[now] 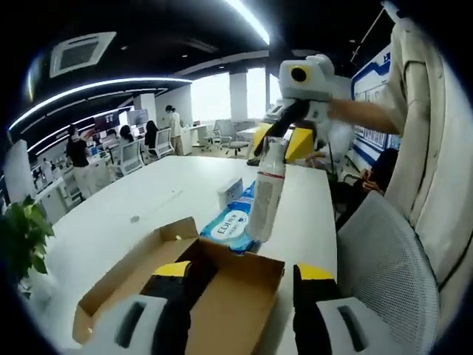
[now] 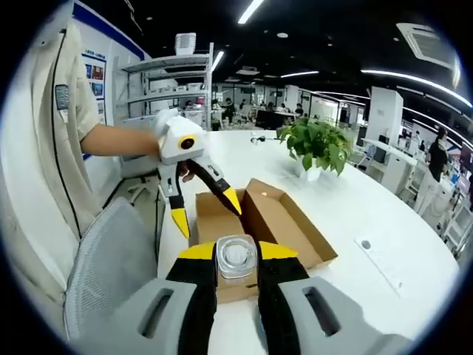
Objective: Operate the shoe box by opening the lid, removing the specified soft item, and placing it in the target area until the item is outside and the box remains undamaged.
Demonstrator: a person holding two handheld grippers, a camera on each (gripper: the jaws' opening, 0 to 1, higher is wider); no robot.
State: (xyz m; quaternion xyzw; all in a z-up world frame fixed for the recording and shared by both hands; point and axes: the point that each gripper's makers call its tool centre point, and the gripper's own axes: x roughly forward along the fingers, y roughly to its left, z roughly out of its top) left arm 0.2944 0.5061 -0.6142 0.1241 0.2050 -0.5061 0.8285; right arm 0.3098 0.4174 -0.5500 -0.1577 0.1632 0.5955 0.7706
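An open brown cardboard shoe box (image 1: 122, 285) lies on the white table, right under my left gripper (image 1: 244, 277), whose jaws stand open and hold nothing. My right gripper (image 1: 277, 137) hangs above the table beyond the box, shut on the top of a clear plastic bottle (image 1: 266, 194) that dangles upright in the air. From the right gripper view, the bottle's top (image 2: 236, 257) sits pinched between my right gripper (image 2: 236, 255) jaws, with the box (image 2: 288, 222) below. The left gripper (image 2: 207, 212) is open over the box's near end.
A blue wipes pack (image 1: 229, 226) and a small white carton (image 1: 232, 190) lie on the white table (image 1: 148, 200) just past the box. A potted plant (image 2: 318, 146) stands further along. A grey mesh chair (image 1: 395, 274) and the person's body border the table edge.
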